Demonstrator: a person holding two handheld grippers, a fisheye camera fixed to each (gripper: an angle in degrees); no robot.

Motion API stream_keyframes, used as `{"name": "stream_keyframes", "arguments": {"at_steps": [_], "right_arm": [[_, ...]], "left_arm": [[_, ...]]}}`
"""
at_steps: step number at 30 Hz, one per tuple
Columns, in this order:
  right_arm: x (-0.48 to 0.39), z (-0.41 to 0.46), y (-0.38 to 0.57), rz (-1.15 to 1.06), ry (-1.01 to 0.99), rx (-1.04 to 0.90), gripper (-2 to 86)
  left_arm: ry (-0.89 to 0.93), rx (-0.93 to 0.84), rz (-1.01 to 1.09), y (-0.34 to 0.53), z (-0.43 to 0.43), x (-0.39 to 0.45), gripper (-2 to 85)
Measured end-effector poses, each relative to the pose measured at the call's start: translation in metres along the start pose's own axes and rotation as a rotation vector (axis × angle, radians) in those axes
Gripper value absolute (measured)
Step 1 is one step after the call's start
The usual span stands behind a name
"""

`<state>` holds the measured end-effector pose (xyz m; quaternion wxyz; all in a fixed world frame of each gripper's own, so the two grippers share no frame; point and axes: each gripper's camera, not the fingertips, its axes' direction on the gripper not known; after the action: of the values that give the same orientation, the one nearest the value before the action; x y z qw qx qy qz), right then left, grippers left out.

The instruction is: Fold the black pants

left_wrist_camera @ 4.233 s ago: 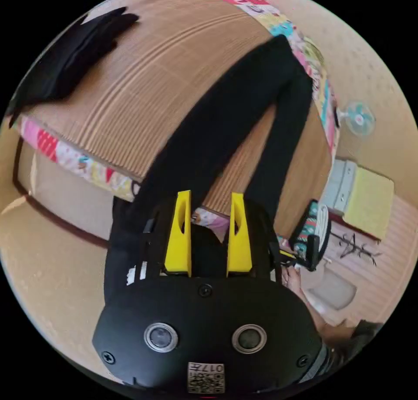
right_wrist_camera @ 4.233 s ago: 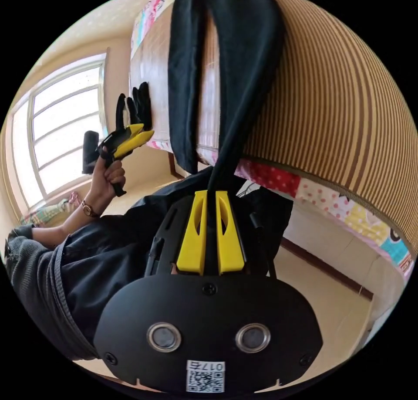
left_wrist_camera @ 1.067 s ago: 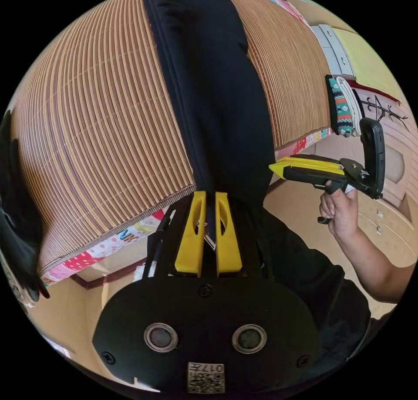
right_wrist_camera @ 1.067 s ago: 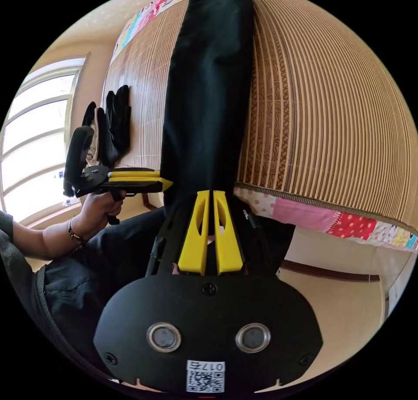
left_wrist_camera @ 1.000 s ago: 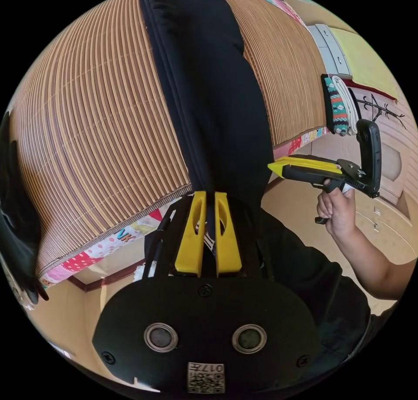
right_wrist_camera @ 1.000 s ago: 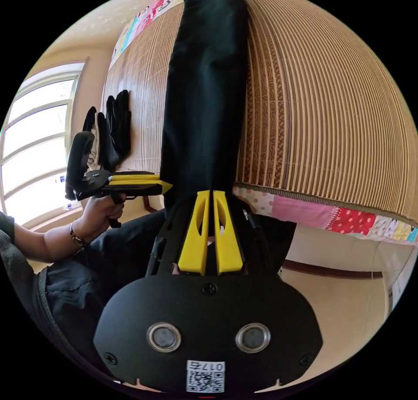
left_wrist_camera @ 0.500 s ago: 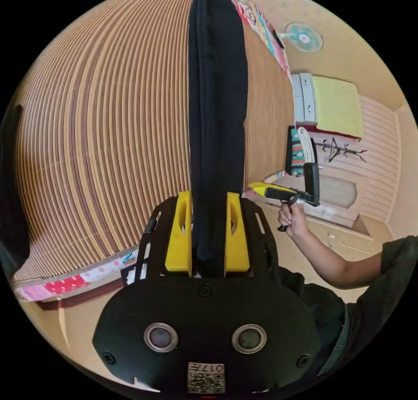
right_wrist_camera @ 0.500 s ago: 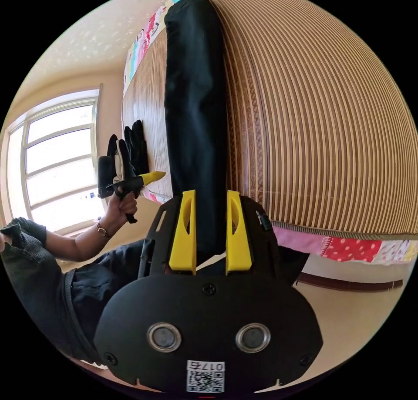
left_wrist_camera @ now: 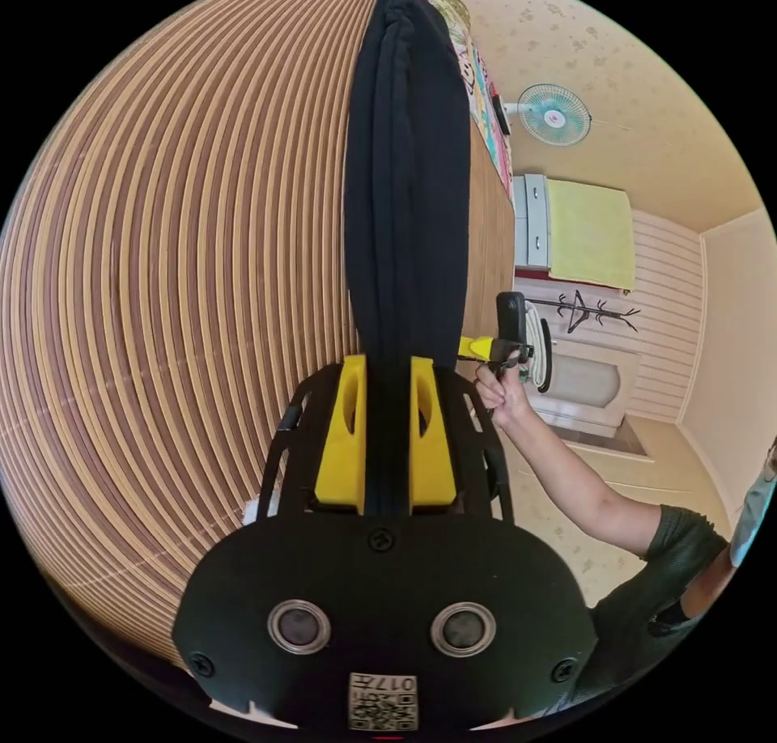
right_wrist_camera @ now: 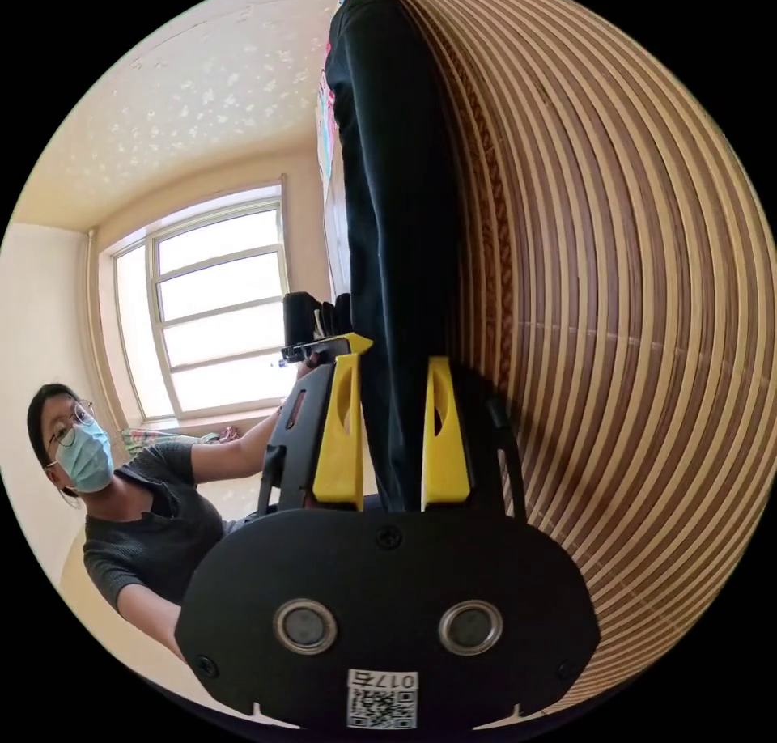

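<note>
Black pants [left_wrist_camera: 409,176] run between both grippers' parted jaws.

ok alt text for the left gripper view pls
Black pants, folded lengthwise into one long strip, lie on a striped bamboo mat and run between the open yellow jaws of the left tool. At right, a person's hand holds the right tool at the pants' edge.

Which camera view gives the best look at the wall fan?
The left gripper view: the wall fan sits unobstructed on the wall beyond the far end of the black pants, its round grille facing the camera. The right gripper view faces the window side of the room instead.
</note>
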<state>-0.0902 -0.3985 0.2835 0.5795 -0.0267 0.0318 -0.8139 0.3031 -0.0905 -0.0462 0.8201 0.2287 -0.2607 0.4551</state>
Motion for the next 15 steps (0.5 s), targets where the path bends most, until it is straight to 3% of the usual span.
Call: {"name": "stream_keyframes", "arguments": {"at_steps": [6, 15], "right_arm": [[-0.072, -0.020, 0.074, -0.203, -0.279, 0.049, 2.8], [-0.291, -0.049, 0.230, -0.559, -0.281, 0.079, 1.1]], "left_arm": [[0.188, 0.106, 0.138, 0.058, -0.047, 0.044, 5.1], [0.354, 0.161, 0.517, 0.192, -0.133, 0.216, 4.8]]}}
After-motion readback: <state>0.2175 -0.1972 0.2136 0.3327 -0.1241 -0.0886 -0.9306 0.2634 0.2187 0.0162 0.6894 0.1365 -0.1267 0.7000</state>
